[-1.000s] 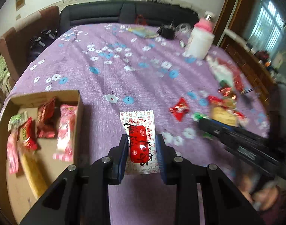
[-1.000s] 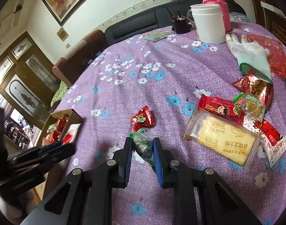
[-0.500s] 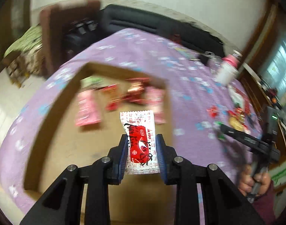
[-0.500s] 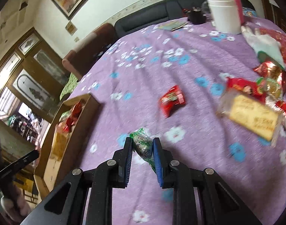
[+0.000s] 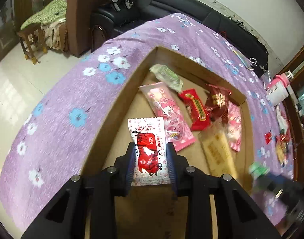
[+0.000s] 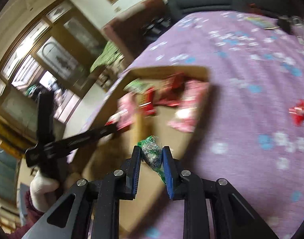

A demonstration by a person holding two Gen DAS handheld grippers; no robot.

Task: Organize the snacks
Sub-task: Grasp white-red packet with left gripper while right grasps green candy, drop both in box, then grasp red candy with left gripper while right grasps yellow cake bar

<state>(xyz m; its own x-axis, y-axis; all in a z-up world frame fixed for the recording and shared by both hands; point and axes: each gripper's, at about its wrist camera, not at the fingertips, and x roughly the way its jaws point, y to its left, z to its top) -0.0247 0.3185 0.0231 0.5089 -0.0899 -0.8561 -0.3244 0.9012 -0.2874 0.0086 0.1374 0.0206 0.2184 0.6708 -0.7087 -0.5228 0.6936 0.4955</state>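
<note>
The left tongs [image 5: 150,163] pinch a red-and-white sachet [image 5: 148,149] above the cardboard box [image 5: 116,107]; the right tongs [image 6: 151,165] grip a green-wrapped candy [image 6: 152,155] over the box's near edge. This looks like the drop-off step: next, loosen each over bare cardboard. Farther in lie pink and red packets [image 5: 168,111]; one red candy [image 6: 298,112] waits on the bench [image 6: 251,79].

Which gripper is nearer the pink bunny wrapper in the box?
Left. The left gripper is right beside the pink bunny wrapper; the right gripper is over the box's near edge.
</note>
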